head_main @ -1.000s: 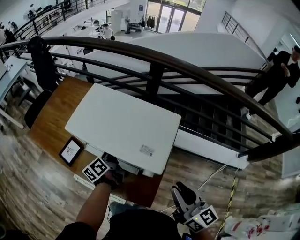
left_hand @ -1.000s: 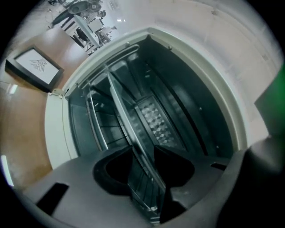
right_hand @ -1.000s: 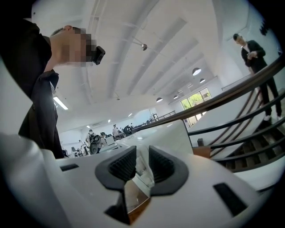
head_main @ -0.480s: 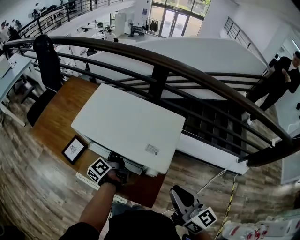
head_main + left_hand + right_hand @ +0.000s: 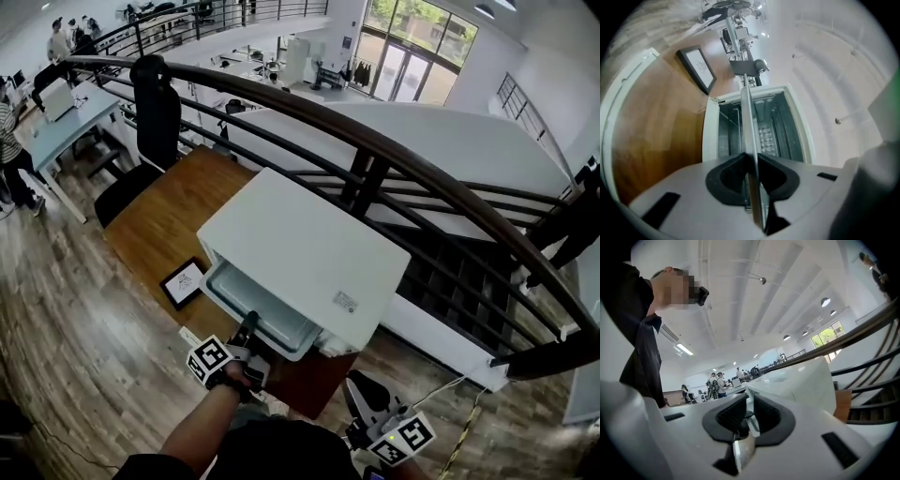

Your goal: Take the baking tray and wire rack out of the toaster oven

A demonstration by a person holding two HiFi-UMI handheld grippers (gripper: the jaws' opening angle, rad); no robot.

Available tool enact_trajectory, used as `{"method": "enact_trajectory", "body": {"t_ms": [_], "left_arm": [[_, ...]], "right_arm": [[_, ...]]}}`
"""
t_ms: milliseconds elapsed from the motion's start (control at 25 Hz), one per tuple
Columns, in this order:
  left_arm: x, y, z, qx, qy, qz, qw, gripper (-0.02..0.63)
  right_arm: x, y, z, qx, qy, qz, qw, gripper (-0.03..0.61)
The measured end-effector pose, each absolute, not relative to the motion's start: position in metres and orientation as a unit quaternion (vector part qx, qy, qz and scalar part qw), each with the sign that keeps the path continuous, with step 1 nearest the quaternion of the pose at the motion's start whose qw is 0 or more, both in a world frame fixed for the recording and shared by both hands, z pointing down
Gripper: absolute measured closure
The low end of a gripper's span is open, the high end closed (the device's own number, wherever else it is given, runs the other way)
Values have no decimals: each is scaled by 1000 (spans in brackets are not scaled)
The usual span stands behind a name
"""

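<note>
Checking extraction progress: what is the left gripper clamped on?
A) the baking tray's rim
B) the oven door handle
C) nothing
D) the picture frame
A: the jaws of the left gripper pinch the thin rim of the baking tray, which sticks partly out of the toaster oven.

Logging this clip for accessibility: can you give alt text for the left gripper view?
The left gripper, whose jaws have just been closing, pinches the thin edge of the baking tray, which sticks out of the open white toaster oven. A framed picture sits on the wooden table beside it.
</note>
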State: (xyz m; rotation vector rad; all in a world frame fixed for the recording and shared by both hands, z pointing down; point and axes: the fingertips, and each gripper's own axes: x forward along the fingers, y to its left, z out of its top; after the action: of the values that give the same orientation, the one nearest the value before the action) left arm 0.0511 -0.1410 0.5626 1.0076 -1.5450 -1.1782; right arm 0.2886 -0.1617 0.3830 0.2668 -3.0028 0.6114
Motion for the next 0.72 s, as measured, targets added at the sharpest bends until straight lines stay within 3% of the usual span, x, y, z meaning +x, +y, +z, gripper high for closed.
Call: {"method": "enact_trajectory", "body": {"t_ms": [400,720], "left_arm": [[56,-77,554,398,-613,-529,432,543],[23,-34,550,428,-590,-547,412,543]], "right_arm": [[257,-138,386,16,-979,203,23,538],[170,-117,404,-36,-976,214,32,541]]}}
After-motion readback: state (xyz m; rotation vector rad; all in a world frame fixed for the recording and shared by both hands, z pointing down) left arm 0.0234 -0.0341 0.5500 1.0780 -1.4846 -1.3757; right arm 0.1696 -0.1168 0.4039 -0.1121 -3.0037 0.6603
